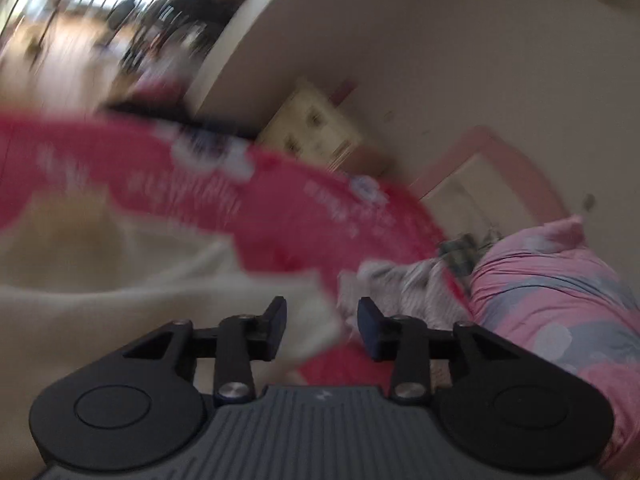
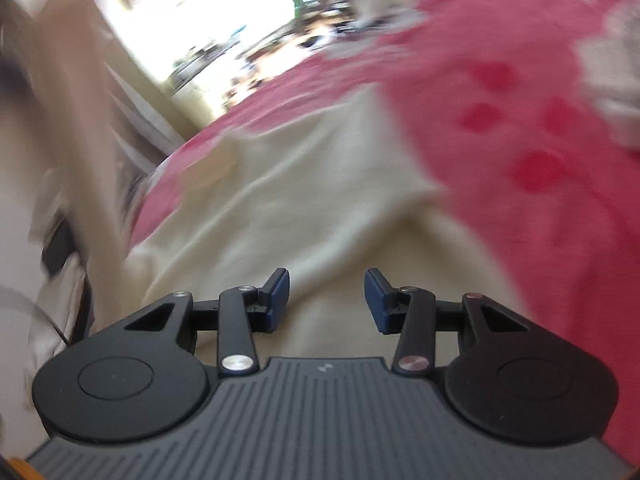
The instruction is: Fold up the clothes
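Observation:
A cream garment [image 2: 304, 184] lies spread on a red printed bedspread [image 2: 520, 128]. It also shows in the left wrist view [image 1: 100, 304], on the same red bedspread [image 1: 280, 208]. My right gripper [image 2: 326, 294] is open and empty, close above the cream garment. My left gripper [image 1: 322, 322] is open and empty, over the garment's right edge where it meets the bedspread. Both views are blurred by motion.
A pink and grey quilt [image 1: 560, 312] is bunched at the right, with a grey-white patterned cloth [image 1: 404, 284] beside it. A pink headboard [image 1: 500, 160] and beige wall [image 1: 480, 60] stand behind. A bright window [image 2: 192, 12] and wooden furniture [image 2: 72, 92] lie to the left.

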